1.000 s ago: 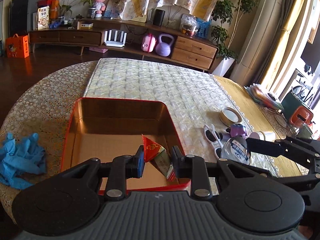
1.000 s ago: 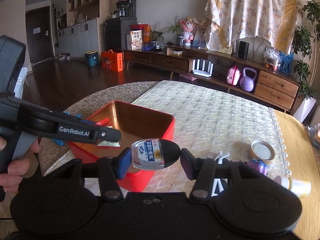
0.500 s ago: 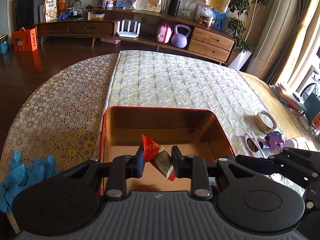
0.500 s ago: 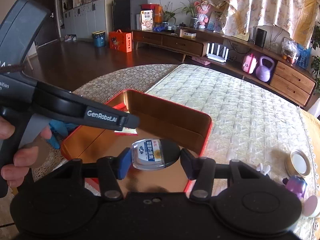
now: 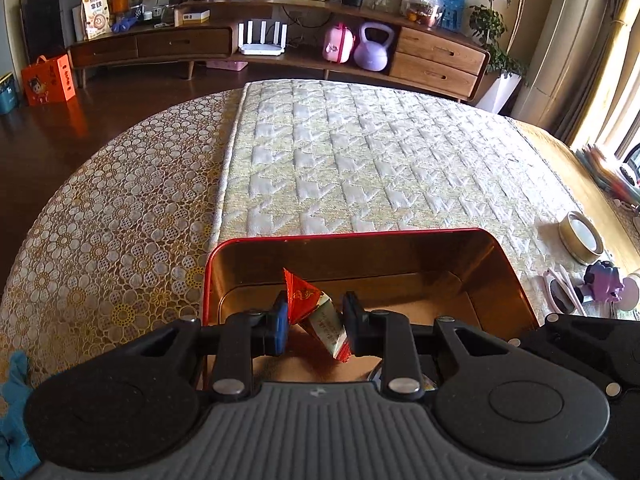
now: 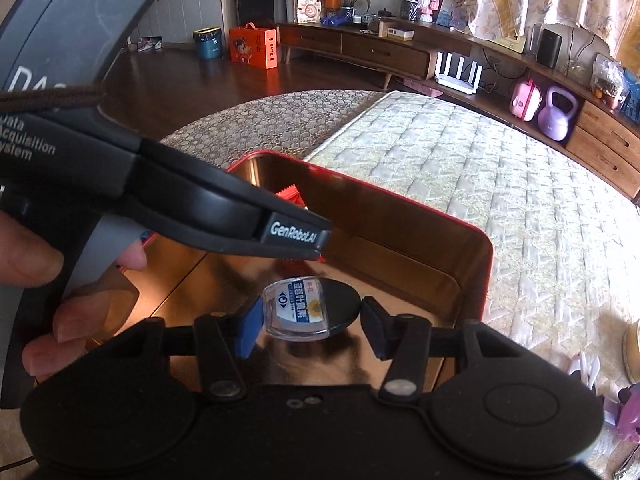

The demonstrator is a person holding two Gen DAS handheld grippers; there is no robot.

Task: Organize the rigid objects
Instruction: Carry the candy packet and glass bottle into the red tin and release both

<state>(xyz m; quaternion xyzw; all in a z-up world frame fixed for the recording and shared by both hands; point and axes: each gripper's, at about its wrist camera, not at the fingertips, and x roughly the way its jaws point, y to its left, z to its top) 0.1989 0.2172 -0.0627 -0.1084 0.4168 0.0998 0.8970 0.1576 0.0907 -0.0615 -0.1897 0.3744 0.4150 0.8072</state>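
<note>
The left gripper clamps a red triangular snack packet over the open red tin. The right gripper grasps a clear labelled lidded jar above the tin floor; the left gripper's body crosses its view. Sunglasses, a purple toy and a tape roll lie right of the tin

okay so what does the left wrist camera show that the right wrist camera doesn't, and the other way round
Only the left wrist view shows the left tool pinching a red snack packet, plus a blue glove at the table's edge. Only the right wrist view shows the right tool holding a small clear jar with a black lid, and the hand gripping the other tool. Both show the red tin with its gold interior.
</note>
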